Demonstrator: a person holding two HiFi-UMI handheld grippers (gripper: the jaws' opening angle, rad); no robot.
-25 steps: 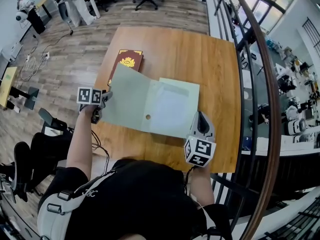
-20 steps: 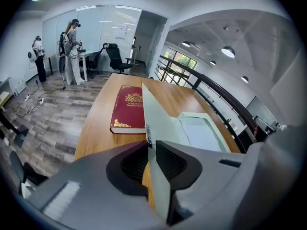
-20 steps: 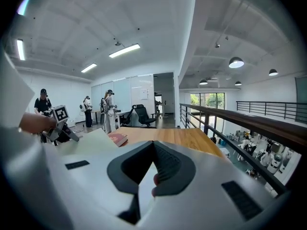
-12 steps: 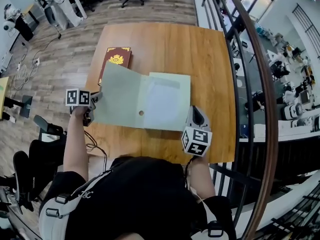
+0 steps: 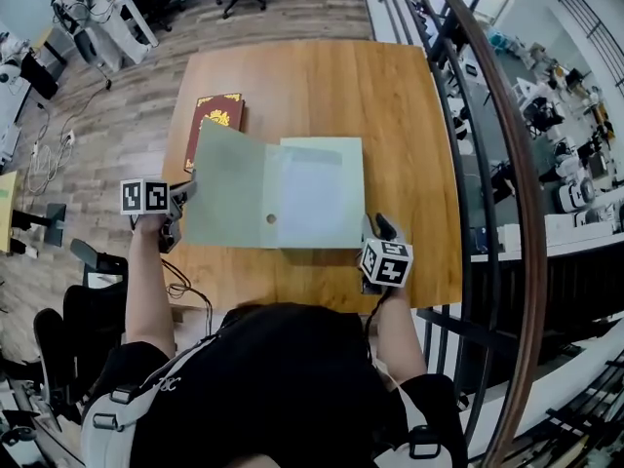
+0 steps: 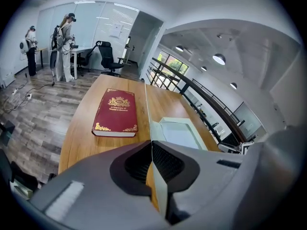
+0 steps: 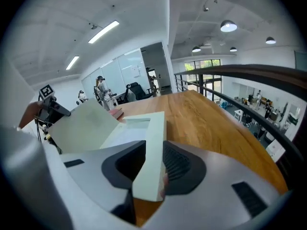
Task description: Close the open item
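Left gripper (image 5: 183, 198) jaws closing, clamped on raised lid (image 5: 226, 185) free edge; right gripper (image 5: 374, 230) jaws opening around box (image 5: 317, 195) corner; bare tabletop (image 5: 409, 115) beyond.

Head camera looking steeply down on tabletop (image 5: 409, 115); two tool cameras looking low, close across it; all sharing green folder (image 5: 229, 188).
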